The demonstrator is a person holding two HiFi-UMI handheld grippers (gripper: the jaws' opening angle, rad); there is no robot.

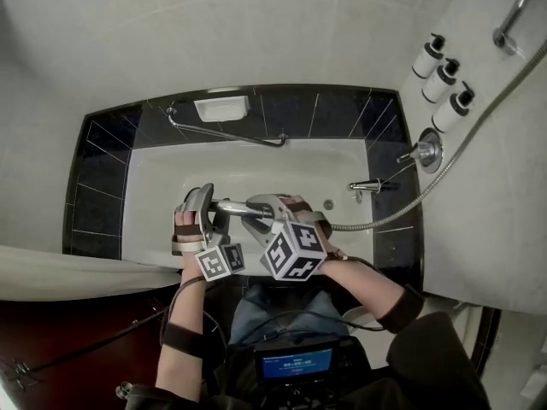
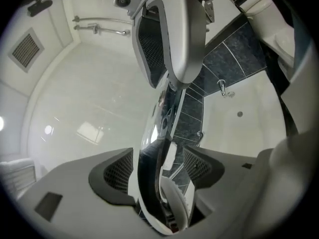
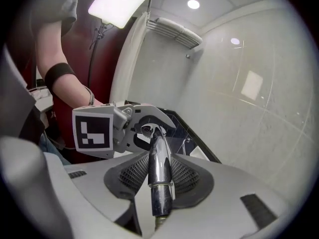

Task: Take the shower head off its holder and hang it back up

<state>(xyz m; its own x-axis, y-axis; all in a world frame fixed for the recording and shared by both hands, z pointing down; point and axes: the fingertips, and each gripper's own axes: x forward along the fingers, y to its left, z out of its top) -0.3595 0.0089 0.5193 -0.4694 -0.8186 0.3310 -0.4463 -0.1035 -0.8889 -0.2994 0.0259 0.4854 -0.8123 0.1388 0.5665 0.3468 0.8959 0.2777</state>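
Tub (image 1: 171,186), white and long, lies below me, framed by a dark tile ledge (image 1: 102,169) on its left, far and right sides. White wall (image 1: 111,41) rises beyond it, and another stands on the right. A pale curtain (image 1: 51,272) drapes over the near left edge. The hose (image 1: 385,222) runs from my hands to the right across the tub, then climbs the right wall toward a chrome rail (image 1: 515,11) at the far right. A grab bar (image 1: 224,132) is fixed low on the far wall, with a soap dish (image 1: 221,108) just above it.

I hold both grippers close side by side over the middle of the tub. My right gripper (image 3: 160,176) has its jaws partway closed and clamped on the chrome handle of the shower head (image 1: 229,205), both pads pressing its sides. The handle runs leftward from it. My left gripper (image 2: 158,166) has its jaws wide apart. The broad end of the shower head sits between them, edge-on, and the pads do not press on it. The shower head is off the wall, in the air above the tub.

Three bottles (image 1: 441,82) with dark caps hang in a row on the right wall. Nearer along that wall is the round valve (image 1: 425,151), and just left of it the spout (image 1: 366,185) over the tub's right end.
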